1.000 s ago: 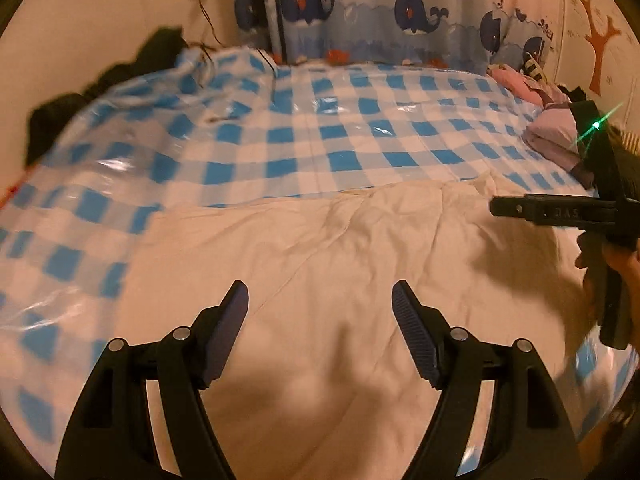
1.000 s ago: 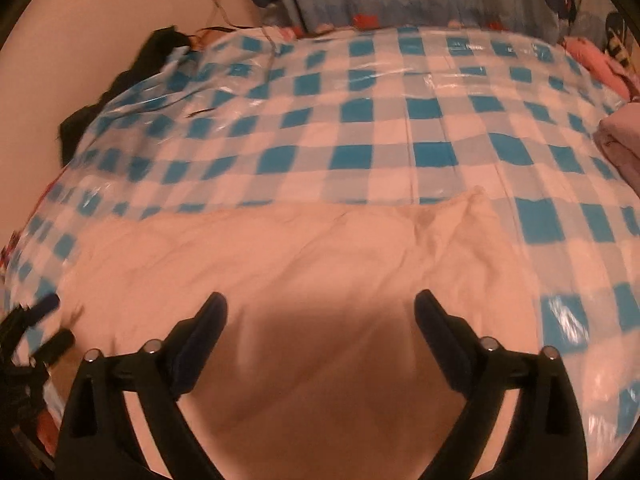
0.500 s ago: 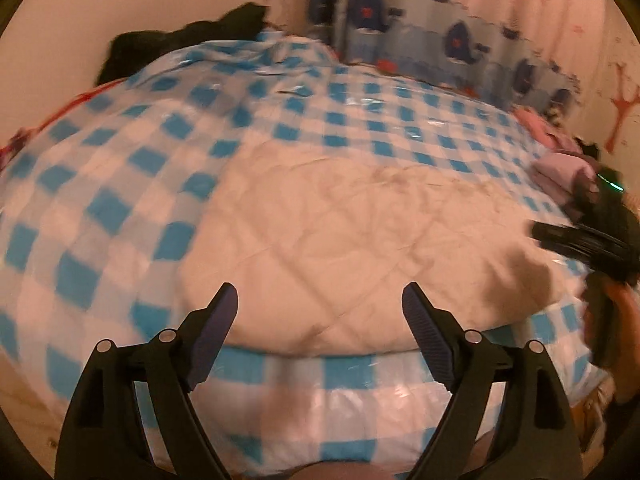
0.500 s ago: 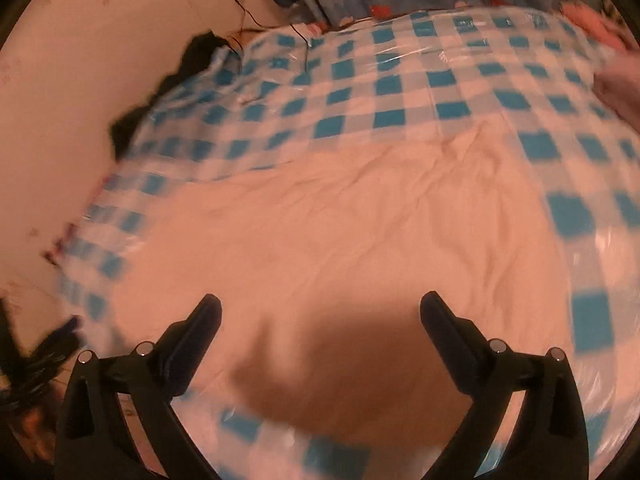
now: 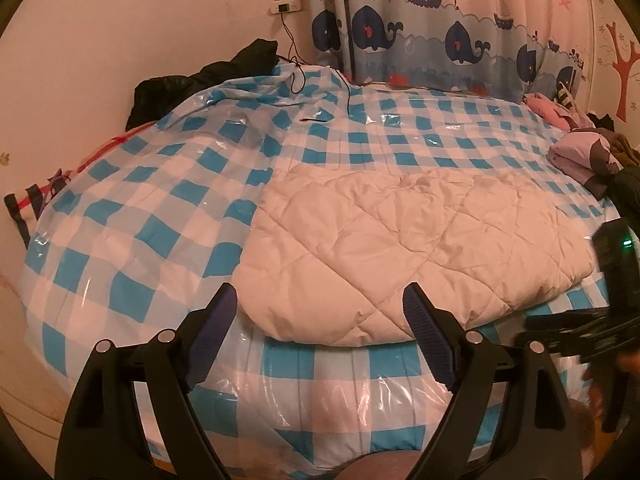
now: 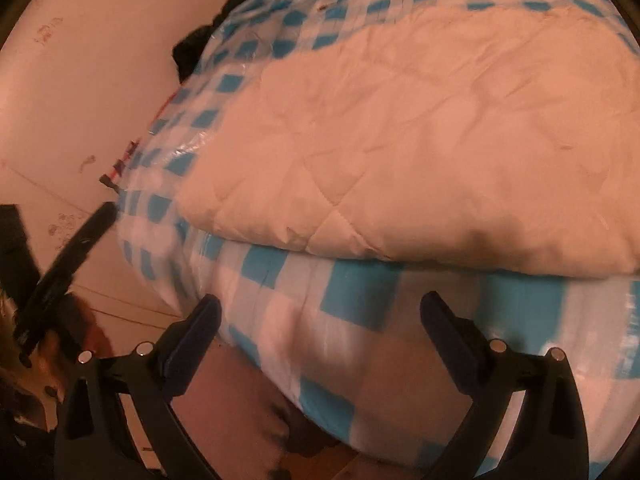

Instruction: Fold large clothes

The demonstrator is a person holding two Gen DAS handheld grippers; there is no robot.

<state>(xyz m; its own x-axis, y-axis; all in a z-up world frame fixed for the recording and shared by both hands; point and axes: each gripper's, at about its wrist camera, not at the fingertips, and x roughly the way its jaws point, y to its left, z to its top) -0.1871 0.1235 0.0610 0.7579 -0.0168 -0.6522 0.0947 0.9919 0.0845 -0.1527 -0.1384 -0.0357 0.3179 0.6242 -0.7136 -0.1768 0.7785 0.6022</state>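
Cream quilted blanket (image 5: 404, 248) lies folded flat on the bed's blue-checked plastic cover (image 5: 140, 216), its near edge close to the bed's front edge. Left gripper (image 5: 320, 328) jaws spread after opening wider just now, nothing between them, hovering off the blanket's near corner. Right gripper (image 6: 320, 332) also spread and empty, below the blanket edge.
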